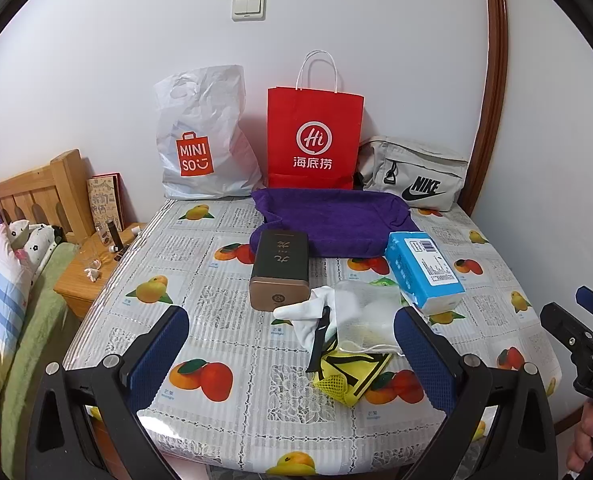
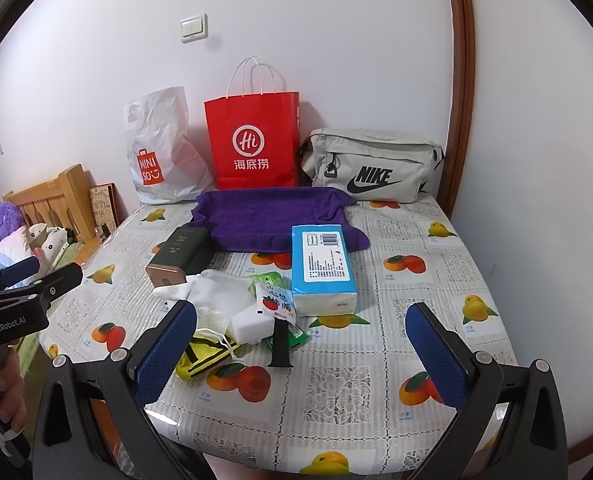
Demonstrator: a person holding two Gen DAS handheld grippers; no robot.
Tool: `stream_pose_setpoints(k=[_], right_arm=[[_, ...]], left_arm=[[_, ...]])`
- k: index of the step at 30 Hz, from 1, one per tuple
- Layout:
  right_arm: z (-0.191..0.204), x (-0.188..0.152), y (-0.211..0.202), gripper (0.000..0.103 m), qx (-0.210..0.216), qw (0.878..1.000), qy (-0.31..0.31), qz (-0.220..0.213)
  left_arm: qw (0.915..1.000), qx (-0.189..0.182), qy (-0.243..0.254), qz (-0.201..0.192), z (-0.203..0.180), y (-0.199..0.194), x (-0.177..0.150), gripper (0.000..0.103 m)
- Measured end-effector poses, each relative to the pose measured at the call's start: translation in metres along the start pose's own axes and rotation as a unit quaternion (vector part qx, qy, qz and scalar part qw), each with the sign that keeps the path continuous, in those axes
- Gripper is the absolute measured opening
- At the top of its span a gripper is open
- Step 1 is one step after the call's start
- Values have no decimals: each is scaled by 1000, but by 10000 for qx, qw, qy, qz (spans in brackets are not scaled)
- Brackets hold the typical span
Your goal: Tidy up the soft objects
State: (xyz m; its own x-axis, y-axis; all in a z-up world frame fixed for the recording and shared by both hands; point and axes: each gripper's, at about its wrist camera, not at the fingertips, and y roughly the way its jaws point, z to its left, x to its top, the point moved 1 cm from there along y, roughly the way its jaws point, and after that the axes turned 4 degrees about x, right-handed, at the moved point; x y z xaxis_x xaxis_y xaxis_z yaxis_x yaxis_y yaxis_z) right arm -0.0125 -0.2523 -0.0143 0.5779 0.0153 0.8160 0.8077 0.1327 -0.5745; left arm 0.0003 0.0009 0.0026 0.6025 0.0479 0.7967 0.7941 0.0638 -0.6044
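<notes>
Wall: plain white wall [image 1: 376, 20] fills the upper frame, evenly lit.
Switch: cream double light switch [image 1: 248, 7] at upper centre of the wall.
Trim: curved dark wooden door frame [image 1: 496, 60] runs down the right side.
Table: fruit-print plastic tablecloth [image 1: 232, 300] covers the table across the lower middle.
Bed: wooden headboard [image 1: 36, 188] at left, with patterned bedding [image 1: 0, 280] below it.
Nightstand: low wooden nightstand [image 1: 80, 280] sits between bed and table.

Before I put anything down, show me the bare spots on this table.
Free: the table right of the blue tissue pack, and the left strip beside the dark tin. Crowded: the small pile in the middle and the purple towel behind it.
</notes>
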Motion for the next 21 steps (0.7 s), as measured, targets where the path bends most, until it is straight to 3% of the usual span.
stream_pose_setpoints(k=[21], right_arm=[[1, 1, -3, 103, -5, 10000, -5, -39]], left_arm=[[10000, -34, 8, -37, 3, -4, 1, 103]])
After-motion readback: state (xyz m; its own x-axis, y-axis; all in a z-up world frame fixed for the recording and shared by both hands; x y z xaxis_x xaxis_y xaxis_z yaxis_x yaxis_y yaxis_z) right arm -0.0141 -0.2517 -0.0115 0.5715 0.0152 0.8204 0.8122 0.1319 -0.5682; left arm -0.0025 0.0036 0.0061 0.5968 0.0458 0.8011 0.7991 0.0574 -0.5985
